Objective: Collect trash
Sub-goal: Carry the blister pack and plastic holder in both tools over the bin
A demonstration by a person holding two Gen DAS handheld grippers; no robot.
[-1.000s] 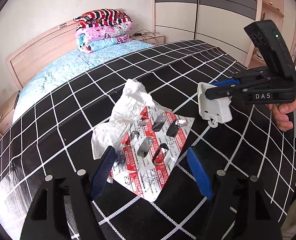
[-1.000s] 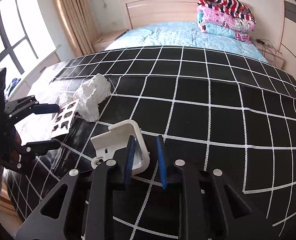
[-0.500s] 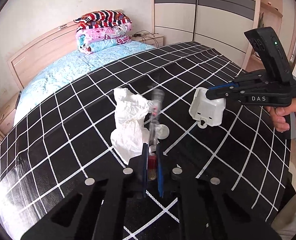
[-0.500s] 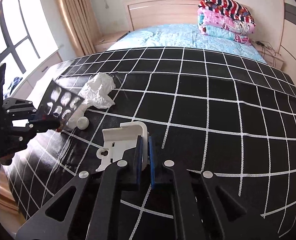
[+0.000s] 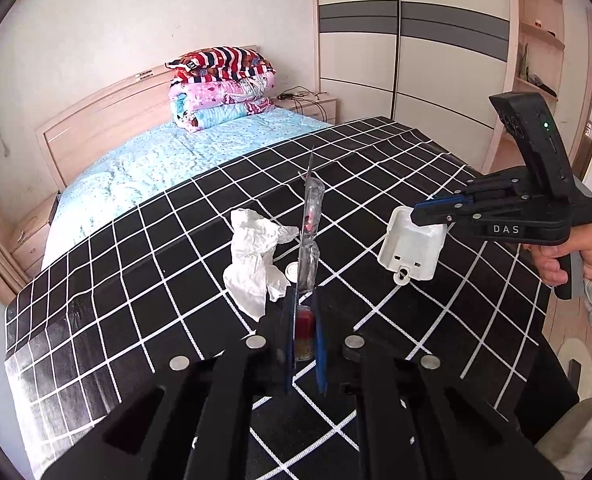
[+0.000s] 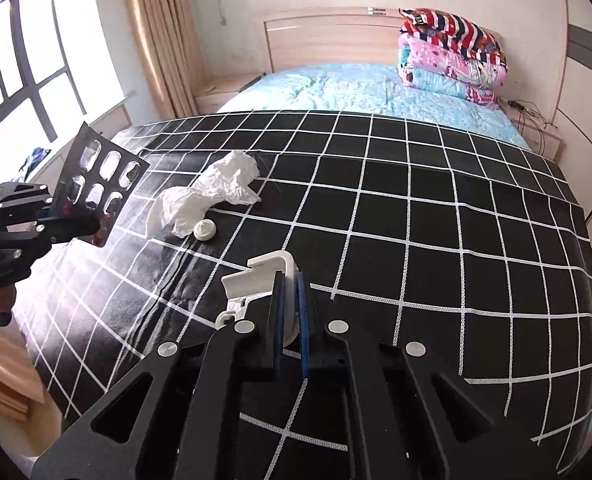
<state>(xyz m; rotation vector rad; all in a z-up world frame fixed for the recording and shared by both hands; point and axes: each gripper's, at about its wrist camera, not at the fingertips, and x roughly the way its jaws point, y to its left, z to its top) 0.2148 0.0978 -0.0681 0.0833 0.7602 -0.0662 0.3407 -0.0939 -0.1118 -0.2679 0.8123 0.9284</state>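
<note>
Left wrist view shows our left gripper (image 5: 305,320) clamped on a used blister pack (image 5: 311,216), which stands edge-on straight ahead of the blue pads, lifted clear of the black checked cover (image 5: 136,280). Just left of the pack lies a crumpled tissue (image 5: 256,260), with a small white cap (image 5: 292,271) beside it on the cover. To the right we see our right gripper (image 5: 418,216) closed on the wall of a white plastic box (image 5: 410,250), held above the cover. Right wrist view confirms it: the box (image 6: 256,280) sits pinched between narrow jaws, tissue (image 6: 212,192) ahead and left.
</note>
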